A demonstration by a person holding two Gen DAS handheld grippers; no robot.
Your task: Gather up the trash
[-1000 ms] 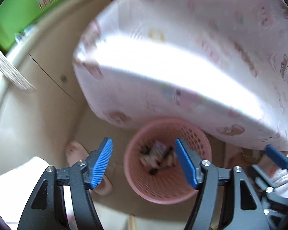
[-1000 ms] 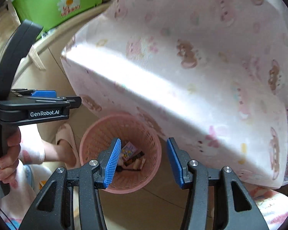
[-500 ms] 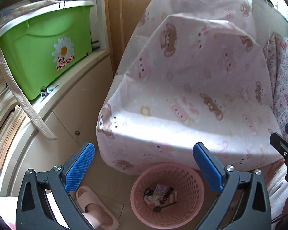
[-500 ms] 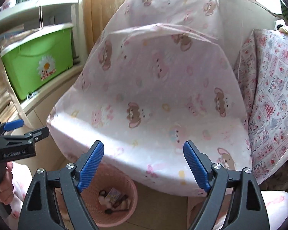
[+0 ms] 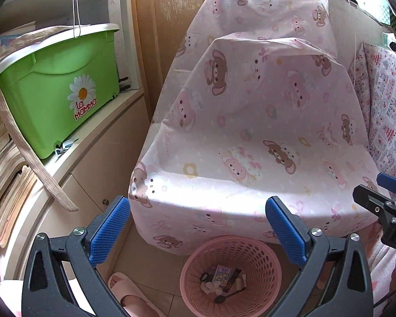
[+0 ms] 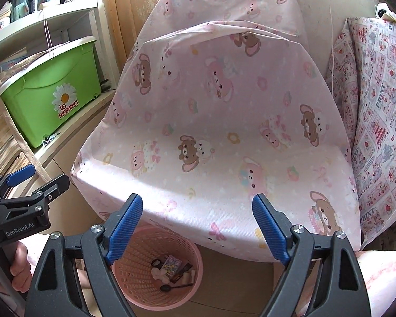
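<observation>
Trash (image 6: 171,266) sits at the bottom of the pink basket (image 5: 231,274), on the floor at the near edge of a surface draped in a pink bear-print cloth (image 6: 219,132): a small printed packet, crumpled bits and a dark spoon-like thing can be made out. Both the left gripper (image 5: 196,233) and right gripper (image 6: 196,231) hover above it with fingers spread wide and nothing between them. No loose litter shows on the cloth (the collecting looks close to finished), so I judge the step is checking for leftovers. Sweep both cameras slowly across the cloth and floor, fingers released, keeping clear of the slipper (image 5: 130,294) left of the basket.
</observation>
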